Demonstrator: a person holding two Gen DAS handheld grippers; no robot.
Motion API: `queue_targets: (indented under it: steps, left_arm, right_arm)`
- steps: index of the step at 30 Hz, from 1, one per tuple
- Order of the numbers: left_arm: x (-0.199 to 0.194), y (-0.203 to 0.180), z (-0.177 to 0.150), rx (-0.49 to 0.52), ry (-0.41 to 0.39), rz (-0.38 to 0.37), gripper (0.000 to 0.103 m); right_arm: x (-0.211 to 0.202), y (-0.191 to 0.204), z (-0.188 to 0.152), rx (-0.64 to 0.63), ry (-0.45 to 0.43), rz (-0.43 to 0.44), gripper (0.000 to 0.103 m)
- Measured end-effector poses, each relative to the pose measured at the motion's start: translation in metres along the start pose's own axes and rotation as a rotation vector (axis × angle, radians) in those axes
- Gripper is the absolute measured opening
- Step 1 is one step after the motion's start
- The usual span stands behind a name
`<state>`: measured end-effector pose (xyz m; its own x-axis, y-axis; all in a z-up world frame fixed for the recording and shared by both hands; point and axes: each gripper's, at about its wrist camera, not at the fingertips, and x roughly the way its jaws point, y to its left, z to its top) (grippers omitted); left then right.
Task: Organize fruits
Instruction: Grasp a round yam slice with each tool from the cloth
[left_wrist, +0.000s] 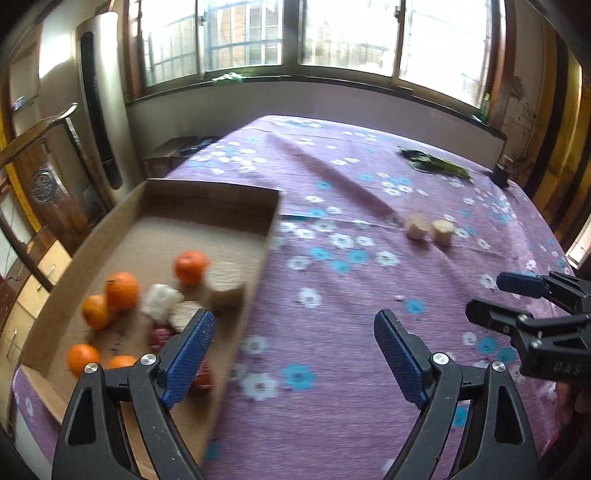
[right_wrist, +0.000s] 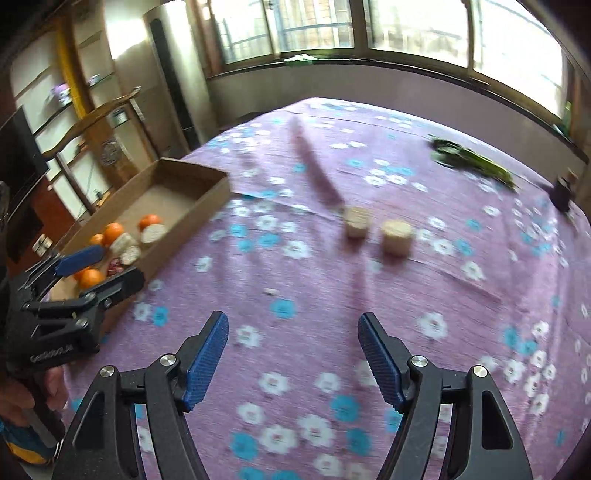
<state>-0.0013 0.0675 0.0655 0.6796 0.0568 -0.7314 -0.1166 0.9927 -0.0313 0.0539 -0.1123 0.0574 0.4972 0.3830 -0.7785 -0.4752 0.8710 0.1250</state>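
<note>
A shallow cardboard box (left_wrist: 207, 190) lies on the left of the purple flowered tablecloth (left_wrist: 332, 332). It holds several oranges (left_wrist: 122, 290), pale cut chunks (left_wrist: 226, 284) and red fruit (left_wrist: 160, 336). Two pale round pieces (left_wrist: 417, 227) lie side by side on the cloth at mid-table, also seen as two pale round pieces (right_wrist: 396, 234) in the right wrist view. My left gripper (left_wrist: 295, 321) is open and holds nothing; its left finger hangs over the box's near right corner. To its right, my right gripper (right_wrist: 291, 319) is open over bare cloth, nothing between its fingers.
Green leafy stalks (left_wrist: 436, 164) and a small dark object (left_wrist: 500, 175) lie at the far right of the table. A wooden chair (left_wrist: 44, 177) and drawers stand left of the box. Windows run along the far wall. A hand (right_wrist: 22, 402) grips the left tool's handle.
</note>
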Motion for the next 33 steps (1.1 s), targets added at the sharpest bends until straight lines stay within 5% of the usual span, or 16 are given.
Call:
queue_targets:
  steps: [9, 23, 24, 25, 28, 33]
  left_arm:
    - [0.045, -0.062, 0.036, 0.074, 0.018, -0.092, 0.088]
    - [0.144, -0.124, 0.079, 0.223, 0.087, -0.146, 0.087]
    - [0.149, -0.125, 0.079, 0.227, 0.092, -0.135, 0.077]
    - [0.152, -0.124, 0.079, 0.230, 0.096, -0.125, 0.056]
    - [0.154, -0.119, 0.080, 0.201, 0.099, -0.183, 0.030]
    - [0.141, -0.115, 0.075, 0.212, 0.095, -0.179, 0.028]
  right_arm:
    - [0.007, -0.044, 0.005, 0.079, 0.001, -0.092, 0.080]
    - [0.008, -0.085, -0.011, 0.202, 0.015, -0.067, 0.080]
    - [0.007, -0.087, -0.012, 0.204, 0.012, -0.068, 0.080]
    - [0.005, -0.088, -0.012, 0.205, 0.009, -0.069, 0.080]
    - [0.004, -0.089, -0.011, 0.206, 0.003, -0.071, 0.080]
    - [0.012, -0.078, -0.004, 0.173, 0.014, -0.075, 0.080]
